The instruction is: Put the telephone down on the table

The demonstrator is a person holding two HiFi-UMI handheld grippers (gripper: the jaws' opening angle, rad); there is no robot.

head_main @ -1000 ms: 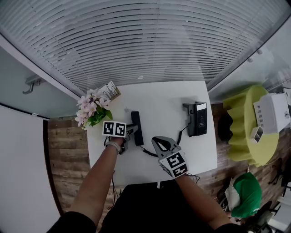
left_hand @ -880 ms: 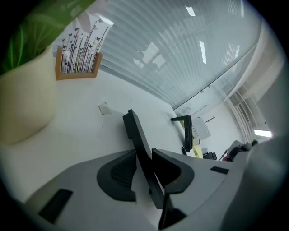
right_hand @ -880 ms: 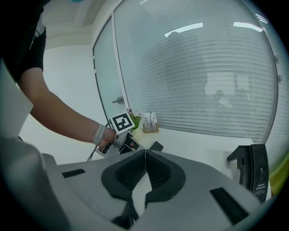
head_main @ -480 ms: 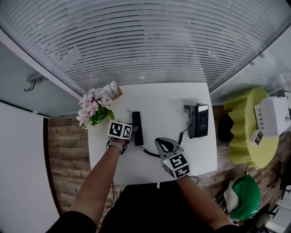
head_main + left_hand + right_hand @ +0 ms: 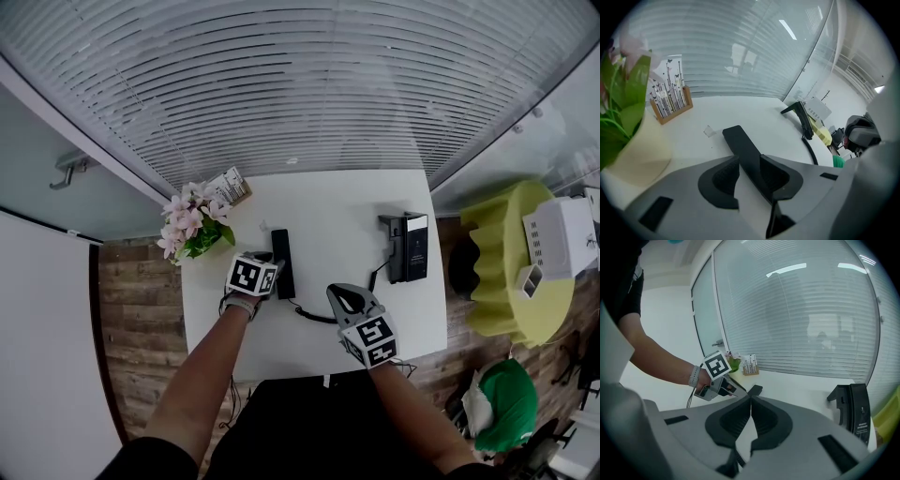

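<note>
The black telephone handset (image 5: 281, 262) lies flat on the white table (image 5: 337, 206), its coiled cord (image 5: 314, 315) running to the black phone base (image 5: 408, 246) at the right. My left gripper (image 5: 272, 274) straddles the handset's near end. In the left gripper view the handset (image 5: 740, 140) lies between the opening jaws of the left gripper (image 5: 749, 162), with a bare gap beside the left pad. My right gripper (image 5: 341, 294) hovers near the table's front, shut with nothing in it; its jaws meet in the right gripper view (image 5: 751, 401).
A pot of pink flowers (image 5: 192, 225) and a wooden card holder (image 5: 230, 186) stand at the table's back left. A small clear scrap (image 5: 708, 131) lies beyond the handset. A yellow-green chair (image 5: 511, 262) stands right of the table.
The left gripper's jaws have spread apart round the handset, which stays on the table. Both grippers have shifted slightly to the right.
</note>
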